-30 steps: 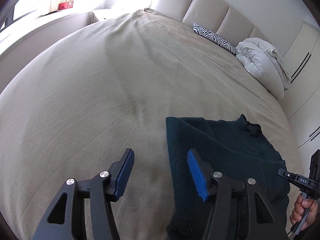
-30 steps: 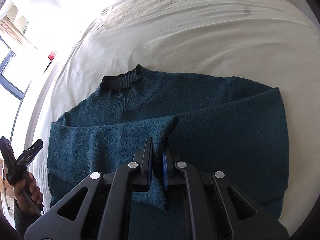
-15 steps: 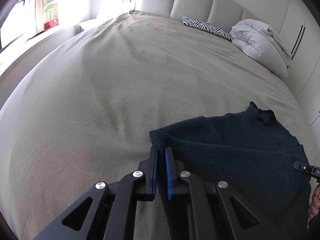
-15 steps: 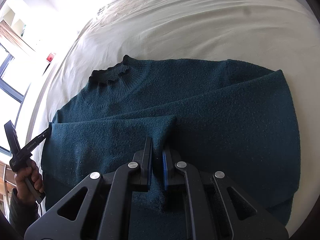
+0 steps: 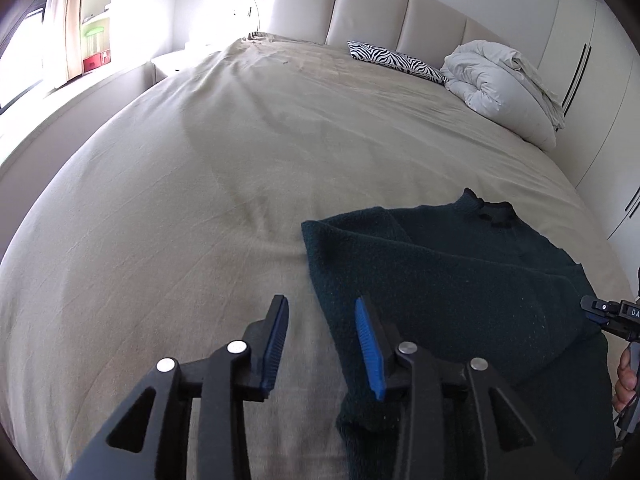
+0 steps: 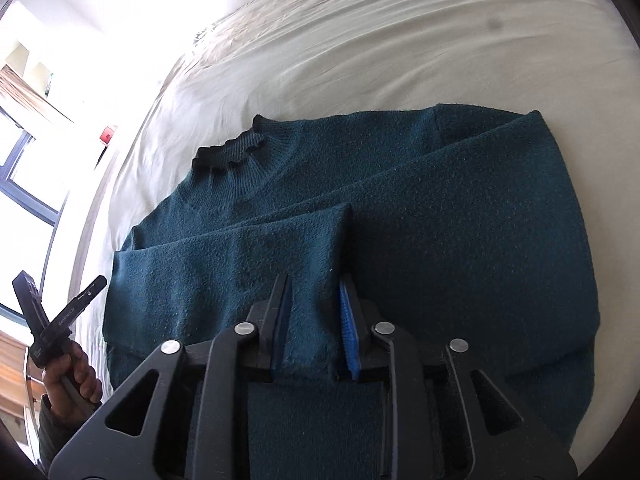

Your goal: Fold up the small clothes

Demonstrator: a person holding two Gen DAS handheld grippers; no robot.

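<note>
we see a dark teal knitted sweater [image 6: 400, 216] lying flat on a beige-sheeted bed [image 5: 200, 184], its ribbed collar [image 6: 230, 152] pointing toward the far end where a zebra-striped pillow [image 5: 396, 60] and a bundled white duvet [image 5: 504, 88] sit against the padded headboard. both sleeves look folded in across the body: one sleeve [image 6: 224, 264] runs in from the left and ends at a cuff just ahead of the right gripper [image 6: 314, 320].

the right gripper's jaws are spread, straddling the sleeve end without pinching it; cloth sits between the blue pads but we cannot see either pad pressing it. the left gripper [image 5: 322, 336] hovers at the sweater's left folded edge with its jaws spread too, one finger over the bare sheet and the other over the knit, holding nothing.

we judge the sleeve folds are laid and the next move is likely a fold of the body, bringing the hem toward the collar or the reverse. the risks from here, as we read them: the thick, fuzzy knit may snag on a pad as a gripper pulls away, dragging the sleeve out of its fold. a pinch at the edge could catch only the top layer, so the sleeve lifts while the body stays down. the soft sheet may also get caught up with the sweater if a jaw digs low.
</note>
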